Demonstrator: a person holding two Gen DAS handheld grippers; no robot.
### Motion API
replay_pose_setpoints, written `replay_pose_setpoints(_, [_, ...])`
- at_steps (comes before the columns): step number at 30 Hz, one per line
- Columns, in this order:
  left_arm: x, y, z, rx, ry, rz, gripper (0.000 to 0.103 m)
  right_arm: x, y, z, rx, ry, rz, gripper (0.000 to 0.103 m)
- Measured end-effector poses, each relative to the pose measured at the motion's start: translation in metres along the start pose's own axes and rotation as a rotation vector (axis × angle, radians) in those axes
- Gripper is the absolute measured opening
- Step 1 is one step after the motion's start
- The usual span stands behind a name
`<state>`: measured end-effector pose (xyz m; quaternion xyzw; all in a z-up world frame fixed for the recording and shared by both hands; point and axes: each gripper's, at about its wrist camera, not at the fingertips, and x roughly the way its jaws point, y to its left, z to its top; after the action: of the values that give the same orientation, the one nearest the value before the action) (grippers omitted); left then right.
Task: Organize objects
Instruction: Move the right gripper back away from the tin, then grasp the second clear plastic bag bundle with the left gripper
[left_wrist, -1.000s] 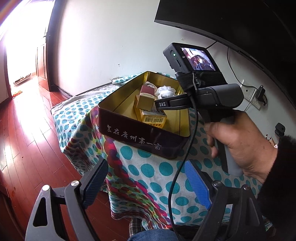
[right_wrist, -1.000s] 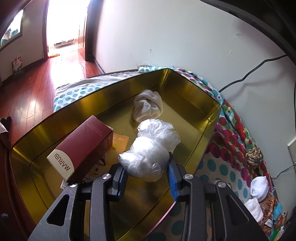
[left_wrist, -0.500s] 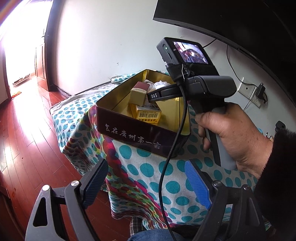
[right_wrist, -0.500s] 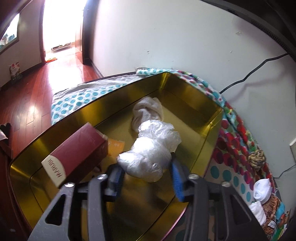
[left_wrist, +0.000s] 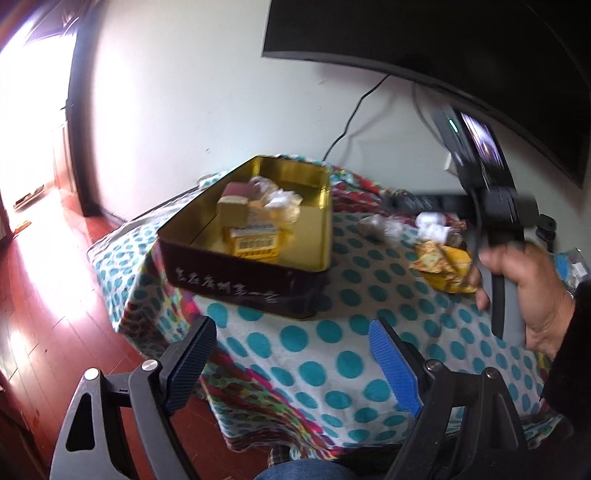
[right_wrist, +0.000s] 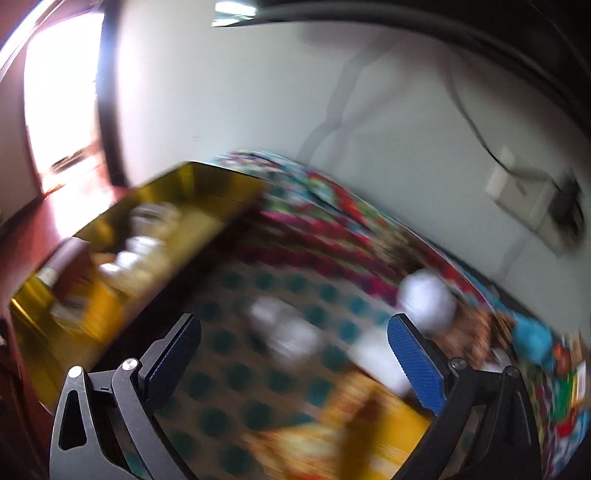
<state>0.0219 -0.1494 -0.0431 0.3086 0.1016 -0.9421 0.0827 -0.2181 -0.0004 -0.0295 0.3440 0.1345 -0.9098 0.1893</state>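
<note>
- Over on the polka-dot worktop: right tongs now spread wide and holding nothing, swung out past the gold tin compared to a second ago when pinching the clear plastic bag.
- Plastic bag now sitting inside the tin, next to the maroon box and yellow carton. So that drop-off looks done, probably hunting for the next item.
- Left tongs also spread, empty, hovering low near the worktop's front edge, well apart from the tin.
- Still loose on the cloth: crumpled clear wrap, white bundle, yellow snack packet.
- Right wrist view heavily smeared, so can't tell exactly which one is lined up; something white near the right pad.
- Possible snags: tin wall, plus the right hand and cable crowding that corner.
</note>
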Motion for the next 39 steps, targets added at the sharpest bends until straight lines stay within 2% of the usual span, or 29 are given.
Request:
replay_pose_setpoints(3, [-0.008, -0.009, 0.000, 0.023, -0.039, -0.040, 0.087, -0.006, -0.046, -0.022, 0.061, 0.006, -0.057, 0.101])
replay_pose_setpoints(5, [-0.016, -0.012, 0.001, 0.005, -0.076, -0.095, 0.087, -0.010, -0.073, -0.035, 0.096, 0.011, -0.086, 0.101])
replay_pose_setpoints(7, [-0.017, -0.021, -0.001, 0.029, -0.095, -0.088, 0.087, -0.016, -0.098, -0.047, 0.133, 0.005, -0.092, 0.101])
replay_pose_setpoints(10, [-0.002, -0.044, -0.010, 0.117, -0.056, -0.055, 0.087, -0.021, -0.120, -0.064, 0.158, 0.001, -0.139, 0.101])
replay_pose_setpoints(13, [0.011, -0.063, -0.013, 0.152, -0.028, -0.077, 0.087, -0.021, -0.139, -0.079, 0.185, 0.002, -0.200, 0.101])
replay_pose_setpoints(17, [0.030, -0.089, 0.001, 0.184, -0.018, -0.085, 0.087, -0.020, -0.160, -0.093, 0.267, 0.008, -0.196, 0.102])
replay_pose_setpoints(23, [0.065, -0.112, 0.037, 0.167, -0.015, -0.052, 0.087, -0.026, -0.172, -0.097, 0.331, -0.024, -0.190, 0.103])
replay_pose_setpoints(27, [0.091, -0.126, 0.058, 0.190, -0.014, -0.013, 0.087, -0.026, -0.174, -0.098, 0.342, -0.021, -0.221, 0.103])
replay_pose_setpoints(30, [0.117, -0.136, 0.073, 0.207, 0.008, 0.005, 0.087, -0.027, -0.174, -0.098, 0.342, -0.022, -0.210, 0.103])
replay_pose_setpoints(35, [0.168, -0.144, 0.091, 0.225, 0.085, 0.048, 0.087, -0.030, -0.179, -0.100, 0.369, -0.035, -0.212, 0.103])
replay_pose_setpoints(37, [0.187, -0.146, 0.092, 0.239, 0.127, 0.043, 0.087, -0.029, -0.180, -0.100, 0.375, -0.032, -0.209, 0.103])
replay_pose_setpoints(39, [0.206, -0.147, 0.091, 0.249, 0.167, 0.075, 0.087, -0.028, -0.181, -0.100, 0.374, -0.032, -0.196, 0.103])
